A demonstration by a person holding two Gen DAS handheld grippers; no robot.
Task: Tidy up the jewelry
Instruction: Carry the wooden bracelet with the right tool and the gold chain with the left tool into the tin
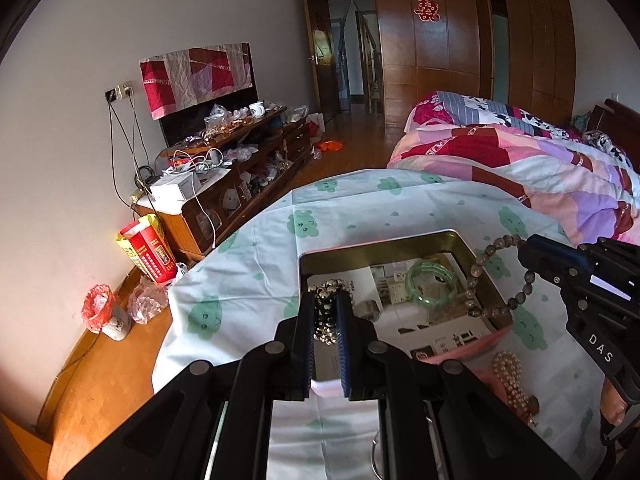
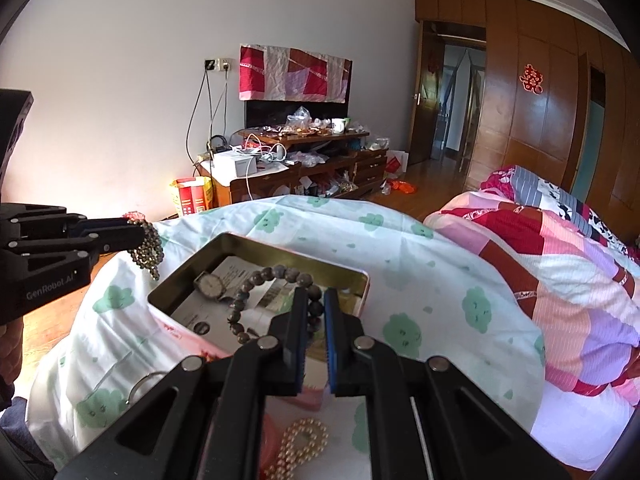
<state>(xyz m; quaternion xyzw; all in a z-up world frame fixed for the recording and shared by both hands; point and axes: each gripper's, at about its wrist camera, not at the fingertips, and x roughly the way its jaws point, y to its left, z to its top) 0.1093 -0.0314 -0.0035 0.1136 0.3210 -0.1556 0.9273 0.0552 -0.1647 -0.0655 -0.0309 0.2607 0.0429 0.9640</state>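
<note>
An open gold tin sits on a table under a cloud-print cloth. Inside lie a green bangle and a wristwatch. My left gripper is shut on a dark shiny bead bracelet, held above the tin's left side. My right gripper is shut on a brown wooden bead bracelet, which dangles over the tin. A pearl strand lies on the cloth near me, beside a pink lid.
A bed with a patchwork quilt stands close on the right. A cluttered wooden TV cabinet lines the left wall, with a red-yellow bag and a small bin on the floor. A metal ring rests on the cloth.
</note>
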